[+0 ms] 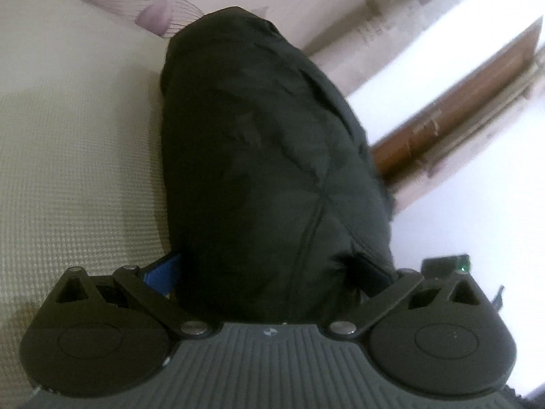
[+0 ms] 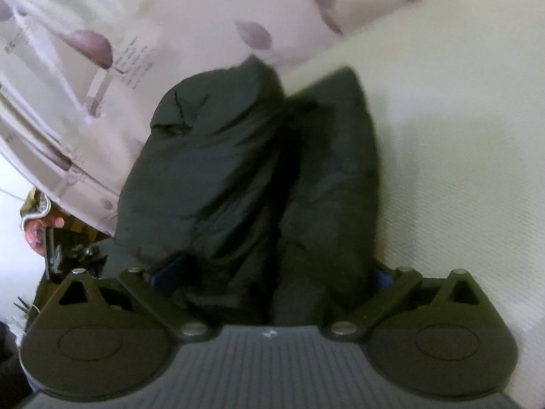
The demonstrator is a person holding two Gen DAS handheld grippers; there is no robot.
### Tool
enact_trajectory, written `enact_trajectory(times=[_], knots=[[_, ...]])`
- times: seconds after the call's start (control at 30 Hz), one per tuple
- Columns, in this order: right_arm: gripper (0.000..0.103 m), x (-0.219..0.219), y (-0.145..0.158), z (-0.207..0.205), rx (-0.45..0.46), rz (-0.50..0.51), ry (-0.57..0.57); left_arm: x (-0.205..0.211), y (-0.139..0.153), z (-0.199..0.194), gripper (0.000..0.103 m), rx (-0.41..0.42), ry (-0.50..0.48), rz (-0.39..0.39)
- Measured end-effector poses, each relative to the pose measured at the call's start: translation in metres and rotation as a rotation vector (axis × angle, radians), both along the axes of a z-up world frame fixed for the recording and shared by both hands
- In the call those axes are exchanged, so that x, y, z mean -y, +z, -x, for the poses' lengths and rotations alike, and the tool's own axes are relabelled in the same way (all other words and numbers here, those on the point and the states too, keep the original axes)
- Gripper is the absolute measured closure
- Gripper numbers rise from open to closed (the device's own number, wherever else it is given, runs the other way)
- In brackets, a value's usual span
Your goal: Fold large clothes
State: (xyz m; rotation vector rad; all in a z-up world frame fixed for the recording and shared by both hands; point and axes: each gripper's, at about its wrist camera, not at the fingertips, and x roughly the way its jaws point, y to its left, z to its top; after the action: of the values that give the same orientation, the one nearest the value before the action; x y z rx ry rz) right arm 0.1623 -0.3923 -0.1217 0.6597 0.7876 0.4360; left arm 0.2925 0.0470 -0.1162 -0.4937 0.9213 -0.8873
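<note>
- You have no readable text, label, brand or number in either view.
- The small mark on each gripper body (image 1: pixel 269 331) is too small to read.

A black garment (image 1: pixel 272 170) bulges between the wide-spread jaws of the left hand-held gripper (image 1: pixel 272 272), over a cream bed (image 1: pixel 75 156).
</note>
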Motion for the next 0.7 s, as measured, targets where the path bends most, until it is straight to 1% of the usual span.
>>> enact_trajectory(times=[0.03,0.07,0.1,0.13,0.23,0.33,0.4,0.57,0.7], knots=[[0.021,-0.004,0.000,0.000,0.007,-0.005,0.000,0.001,0.002,0.006,0.008,0.032,0.011,-0.019],[0.028,-0.008,0.000,0.002,0.021,-0.004,0.004,0.003,0.005,0.011,0.013,0.059,0.026,-0.035],[0.036,-0.011,0.004,0.006,0.041,0.013,0.003,0.003,0.010,0.018,0.016,0.085,0.041,-0.051],[0.043,-0.013,0.008,0.009,0.056,0.029,0.000,0.003,0.014,0.024,0.021,0.108,0.049,-0.066],[0.055,-0.020,0.019,0.018,0.070,0.035,-0.004,-0.001,0.024,0.042,0.026,0.144,0.081,-0.097],[0.061,-0.033,0.030,0.021,0.086,0.019,0.005,-0.015,0.032,0.058,0.026,0.153,0.115,-0.129],[0.063,-0.043,0.038,0.022,0.106,0.004,0.014,-0.025,0.042,0.071,0.026,0.159,0.138,-0.148],[0.063,-0.079,0.057,0.032,0.136,-0.046,0.057,-0.054,0.065,0.104,0.027,0.166,0.194,-0.199],[0.063,-0.105,0.056,0.045,0.131,-0.074,0.091,-0.082,0.071,0.130,0.027,0.164,0.229,-0.235]])
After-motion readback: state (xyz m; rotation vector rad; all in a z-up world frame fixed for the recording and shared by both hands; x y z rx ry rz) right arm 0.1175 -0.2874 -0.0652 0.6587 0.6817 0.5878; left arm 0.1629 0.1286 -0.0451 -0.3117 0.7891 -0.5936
